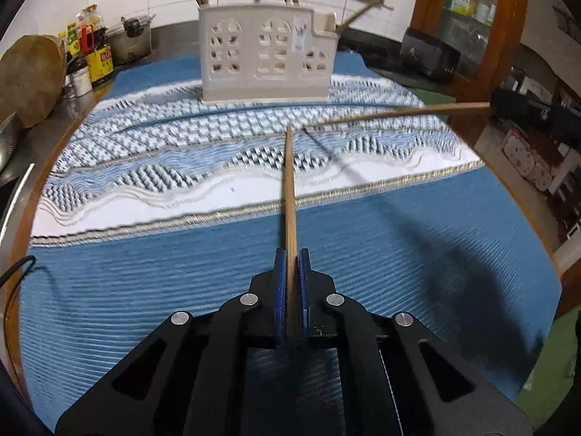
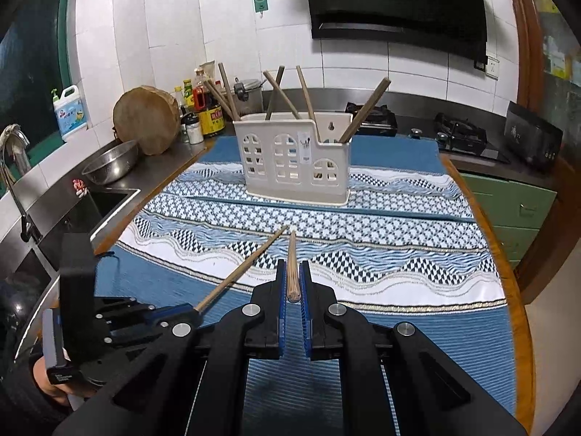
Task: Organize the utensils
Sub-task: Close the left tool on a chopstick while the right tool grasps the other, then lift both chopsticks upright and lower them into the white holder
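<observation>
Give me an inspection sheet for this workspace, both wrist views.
Surface: blue and white patterned cloth over a table; no loose utensils seen on it.
Job's things: white holder upright at the far end with several chopsticks in it; one chopstick in the left gripper, another chopstick in the right.
Clutter: nothing seen on the cloth.
Grippers: left gripper shut on its chopstick; right gripper shut on its chopstick.
Cables: black cable at the cloth's left edge.
Surroundings: sink, steel bowl, round board, bottles, hob.
</observation>
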The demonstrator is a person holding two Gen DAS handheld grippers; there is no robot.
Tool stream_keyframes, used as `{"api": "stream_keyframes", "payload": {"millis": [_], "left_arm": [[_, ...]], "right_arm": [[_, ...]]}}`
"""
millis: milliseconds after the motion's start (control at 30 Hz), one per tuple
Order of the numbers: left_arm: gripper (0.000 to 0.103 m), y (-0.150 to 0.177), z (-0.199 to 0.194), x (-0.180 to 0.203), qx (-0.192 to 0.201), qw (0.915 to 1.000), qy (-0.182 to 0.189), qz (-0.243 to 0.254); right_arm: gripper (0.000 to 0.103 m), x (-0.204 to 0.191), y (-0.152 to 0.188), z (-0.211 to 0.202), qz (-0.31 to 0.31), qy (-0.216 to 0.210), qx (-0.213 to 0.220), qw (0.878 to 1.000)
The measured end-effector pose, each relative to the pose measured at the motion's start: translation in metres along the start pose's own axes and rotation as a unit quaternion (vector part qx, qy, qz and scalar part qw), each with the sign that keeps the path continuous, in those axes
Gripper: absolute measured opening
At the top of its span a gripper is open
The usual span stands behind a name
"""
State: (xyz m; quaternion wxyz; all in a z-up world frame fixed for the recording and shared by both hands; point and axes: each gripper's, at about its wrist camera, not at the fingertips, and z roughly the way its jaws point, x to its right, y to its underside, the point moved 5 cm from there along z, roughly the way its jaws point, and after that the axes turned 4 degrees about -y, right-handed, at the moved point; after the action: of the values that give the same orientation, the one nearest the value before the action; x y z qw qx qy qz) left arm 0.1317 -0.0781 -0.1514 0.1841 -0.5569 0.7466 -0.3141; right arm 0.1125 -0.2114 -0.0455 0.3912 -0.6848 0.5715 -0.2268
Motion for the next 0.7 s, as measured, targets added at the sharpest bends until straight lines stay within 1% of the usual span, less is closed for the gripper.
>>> {"api": "stream_keyframes", "payload": {"millis": [300,500,700], "left_arm": [[0.005,-0.027,-0.031,-0.011,0.055,0.9984,-0.001,-0.013],[0.005,-0.040,-0.039,-0.014,0.071,0.9973,-0.003,-0.018],[0.005,-0.052,-0.046,-0.017,0.084,0.9964,-0.010,-0.011]], "right_arm": [[0.007,-0.005,-0.013,-0.005,-0.012,0.001,0.013,1.000],[0.007,-0.009,-0.022,-0.006,-0.021,0.000,0.019,1.000],[0.007,-0.011,-0.030,-0.006,-0.029,-0.004,0.020,0.999]]}}
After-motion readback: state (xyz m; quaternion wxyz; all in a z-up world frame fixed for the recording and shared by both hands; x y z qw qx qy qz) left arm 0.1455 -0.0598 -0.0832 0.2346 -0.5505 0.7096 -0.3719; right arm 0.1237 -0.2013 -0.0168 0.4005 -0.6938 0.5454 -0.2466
